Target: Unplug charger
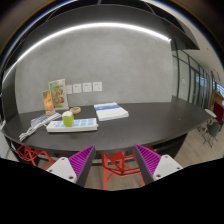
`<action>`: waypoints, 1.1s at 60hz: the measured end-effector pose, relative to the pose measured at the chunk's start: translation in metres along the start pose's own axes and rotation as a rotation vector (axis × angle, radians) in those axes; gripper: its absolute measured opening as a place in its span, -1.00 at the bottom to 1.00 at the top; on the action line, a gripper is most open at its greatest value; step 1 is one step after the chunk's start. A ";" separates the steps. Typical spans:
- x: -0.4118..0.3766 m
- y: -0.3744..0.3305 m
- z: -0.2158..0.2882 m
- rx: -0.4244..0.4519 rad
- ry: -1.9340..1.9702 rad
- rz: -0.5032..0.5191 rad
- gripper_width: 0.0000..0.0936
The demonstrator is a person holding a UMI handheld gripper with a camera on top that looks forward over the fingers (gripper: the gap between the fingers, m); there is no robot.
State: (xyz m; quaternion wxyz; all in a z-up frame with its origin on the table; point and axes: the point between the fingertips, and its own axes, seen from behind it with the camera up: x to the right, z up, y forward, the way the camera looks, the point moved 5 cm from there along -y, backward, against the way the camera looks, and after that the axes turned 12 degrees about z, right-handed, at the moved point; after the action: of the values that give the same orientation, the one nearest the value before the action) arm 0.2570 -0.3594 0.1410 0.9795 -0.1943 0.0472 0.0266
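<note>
A white power strip (74,126) lies on the dark table (150,125), far ahead and to the left of my fingers. A green charger (68,118) stands plugged into its top. A white cable (33,127) trails from the strip toward the table's left end. My gripper (112,163) is open and empty, its purple pads wide apart. It is held low at the near edge of the table, well away from the charger.
A colourful carton (56,95) stands behind the strip. A white and blue booklet (111,112) lies to the strip's right. Red stools (118,162) stand under the table's near edge. White wall plates (85,87) sit on the back wall. Windows are at the right.
</note>
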 end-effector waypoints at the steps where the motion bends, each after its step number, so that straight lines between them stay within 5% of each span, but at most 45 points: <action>1: 0.010 0.003 0.000 -0.006 0.004 0.012 0.72; 8: 0.035 0.033 0.005 -0.012 0.004 0.126 0.72; 29: -0.104 0.157 0.018 0.038 -0.035 0.368 0.68; 46: -0.144 0.307 0.038 0.070 -0.053 0.220 0.59; 50: -0.142 0.331 0.042 0.065 -0.053 0.190 0.44; 54: -0.144 0.347 0.042 0.061 -0.057 0.177 0.07; 66: -0.144 0.347 0.042 0.051 -0.075 0.204 -0.15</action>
State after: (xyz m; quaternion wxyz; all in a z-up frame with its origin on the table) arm 0.0925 -0.0282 0.0634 0.9774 -0.1624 0.0309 0.1319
